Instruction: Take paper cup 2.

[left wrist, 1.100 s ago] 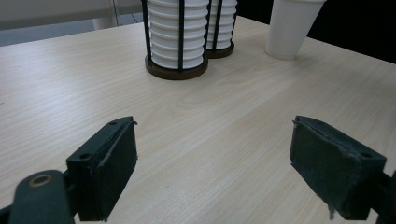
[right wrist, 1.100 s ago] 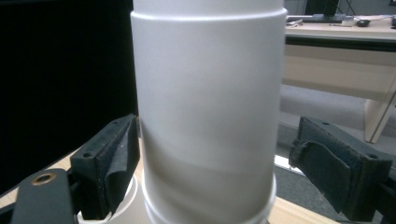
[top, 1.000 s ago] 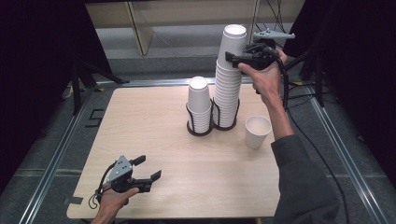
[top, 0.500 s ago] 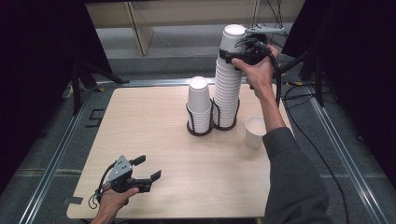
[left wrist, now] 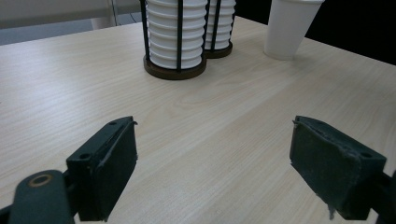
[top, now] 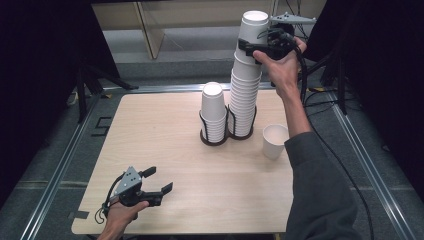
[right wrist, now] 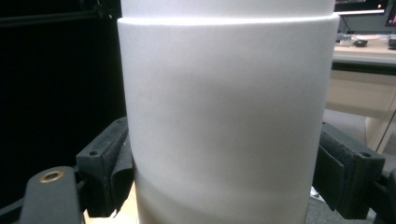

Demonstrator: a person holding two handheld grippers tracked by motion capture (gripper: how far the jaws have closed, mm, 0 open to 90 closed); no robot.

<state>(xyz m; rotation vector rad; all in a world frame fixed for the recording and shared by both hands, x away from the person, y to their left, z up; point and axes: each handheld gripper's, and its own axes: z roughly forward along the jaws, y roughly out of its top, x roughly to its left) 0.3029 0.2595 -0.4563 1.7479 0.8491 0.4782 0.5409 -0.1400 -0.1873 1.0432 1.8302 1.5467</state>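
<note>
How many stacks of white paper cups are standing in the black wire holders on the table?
2: a short stack in the left holder, and a tall stack in the right holder, beside a single cup.

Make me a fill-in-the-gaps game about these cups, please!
1. The right gripper grips the ___ cup of the tall stack.
2. The stacks stand in ___ black holders.
3. In the high view, a lone cup stands on the table to the ___ of the stacks.
4. The left gripper has ___ between its jaws.

Missing words: top; two; right; nothing
</note>
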